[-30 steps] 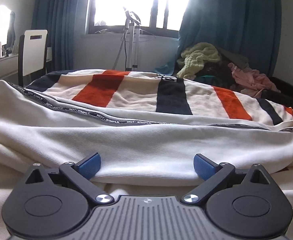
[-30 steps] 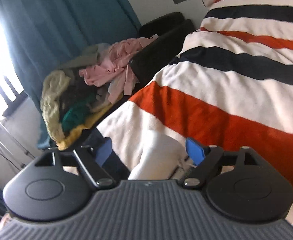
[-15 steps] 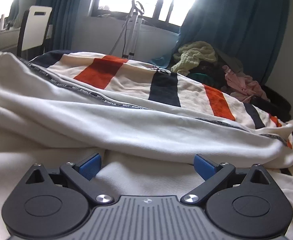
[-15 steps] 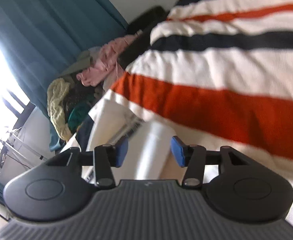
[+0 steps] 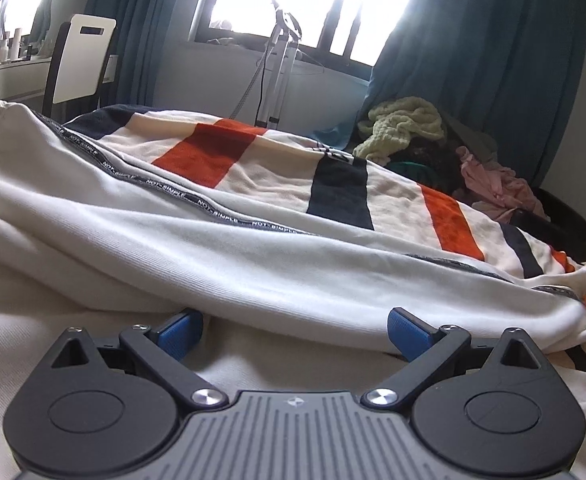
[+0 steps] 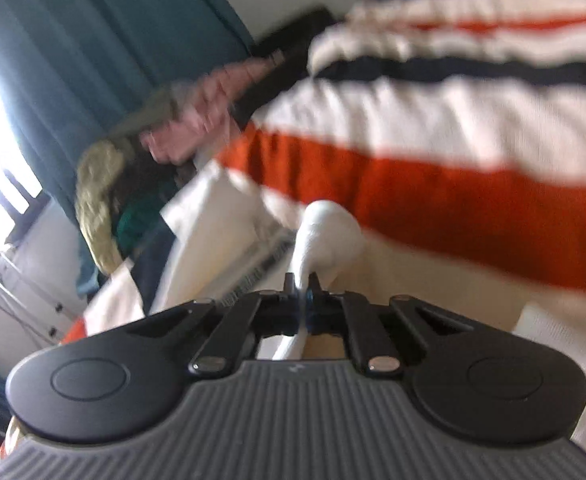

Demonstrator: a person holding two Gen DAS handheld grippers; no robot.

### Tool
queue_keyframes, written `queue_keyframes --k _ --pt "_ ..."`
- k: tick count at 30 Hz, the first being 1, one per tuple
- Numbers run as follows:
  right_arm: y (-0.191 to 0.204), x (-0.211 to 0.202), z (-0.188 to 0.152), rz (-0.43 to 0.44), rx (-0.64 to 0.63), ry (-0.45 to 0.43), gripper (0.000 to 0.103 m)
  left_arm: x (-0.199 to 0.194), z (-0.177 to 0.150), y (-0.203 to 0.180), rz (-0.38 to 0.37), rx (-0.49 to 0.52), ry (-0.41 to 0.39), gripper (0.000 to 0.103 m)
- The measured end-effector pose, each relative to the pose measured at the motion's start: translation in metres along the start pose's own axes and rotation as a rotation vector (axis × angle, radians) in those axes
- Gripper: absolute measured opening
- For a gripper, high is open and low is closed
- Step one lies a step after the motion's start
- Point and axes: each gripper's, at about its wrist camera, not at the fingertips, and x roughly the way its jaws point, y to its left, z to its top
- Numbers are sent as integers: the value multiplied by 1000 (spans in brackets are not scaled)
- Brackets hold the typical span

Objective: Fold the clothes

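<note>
While the right-wrist frame is motion-blurred, the right gripper (image 6: 302, 286) is readable: its jaws are drawn together and clamp a pinched fold of the white garment (image 6: 325, 236), which rises as a small peak just ahead of the fingertips. That fold sits near the orange band of the striped blanket (image 6: 453, 188) covering the bed.

Left gripper (image 5: 293, 326): jaws stand wide apart, blue pads (image 5: 407, 330) visible on both sides, nothing pressed between them. It sits low over the cloth, with a long rolled edge of the white garment (image 5: 253, 264) running across the view just beyond the pads. Whether the pads touch the fabric cannot be told.

Garment location: spread lengthwise across the bed, over the striped blanket (image 5: 333, 184). A dark printed tape trim (image 5: 181, 196) runs along it; an elastic-looking hem shows at far left.

Background: pile of mixed clothes (image 5: 433, 144) beyond the bed, teal curtains (image 5: 473, 48), bright window, white chair (image 5: 81, 64) at left.
</note>
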Motion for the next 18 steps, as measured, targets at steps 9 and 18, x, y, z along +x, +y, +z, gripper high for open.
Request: queue_keyframes --k 9,18 --pt "-65 -54 -3 -65 9 -25 6 -33 4 0 -46 27 -16 100" --pt "-45 -67 -16 -182 -208 62 24 -82 14 -3 -118 125 -15 100"
